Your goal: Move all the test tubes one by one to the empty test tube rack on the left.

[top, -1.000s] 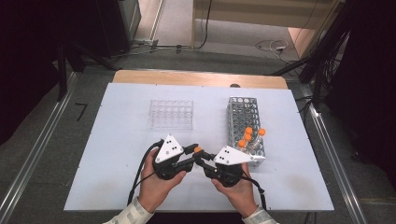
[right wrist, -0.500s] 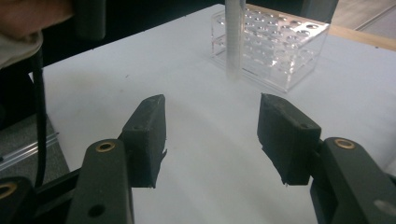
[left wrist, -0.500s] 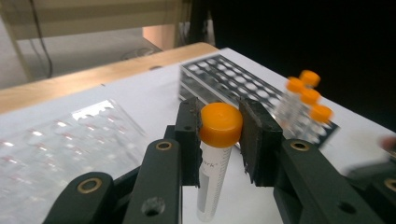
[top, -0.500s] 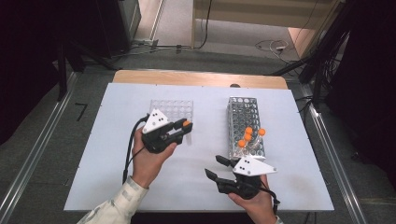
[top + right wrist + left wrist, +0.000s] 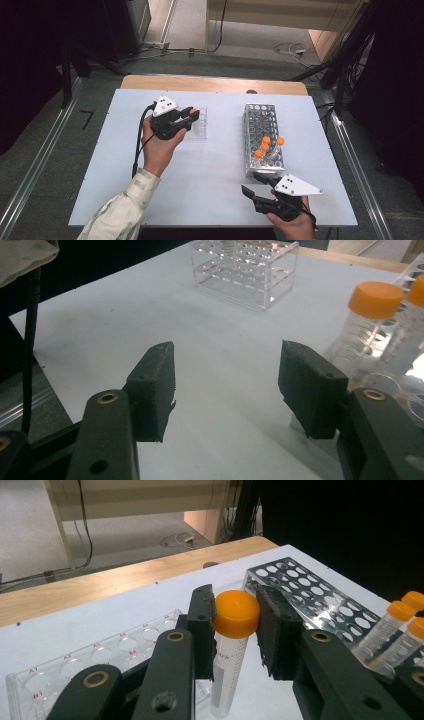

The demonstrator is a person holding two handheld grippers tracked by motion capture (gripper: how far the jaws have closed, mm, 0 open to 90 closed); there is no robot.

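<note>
My left gripper is shut on a clear tube with an orange cap, held upright just above the clear plastic rack at the table's middle left. In the left gripper view the jaws clamp the tube right under its cap, over the clear rack. My right gripper stands open near the front edge, just in front of the metal rack. Nothing lies between its jaws, as the right gripper view shows. Three orange-capped tubes stand in the metal rack's near end.
The white tabletop has free room between the two racks and in front of the clear one. A wooden strip borders the far edge. Cables and dark equipment lie on the floor beyond.
The grippers were together at the middle front. The left one has carried the tube away to the clear rack, and the right one has drawn back to the front right, open.
</note>
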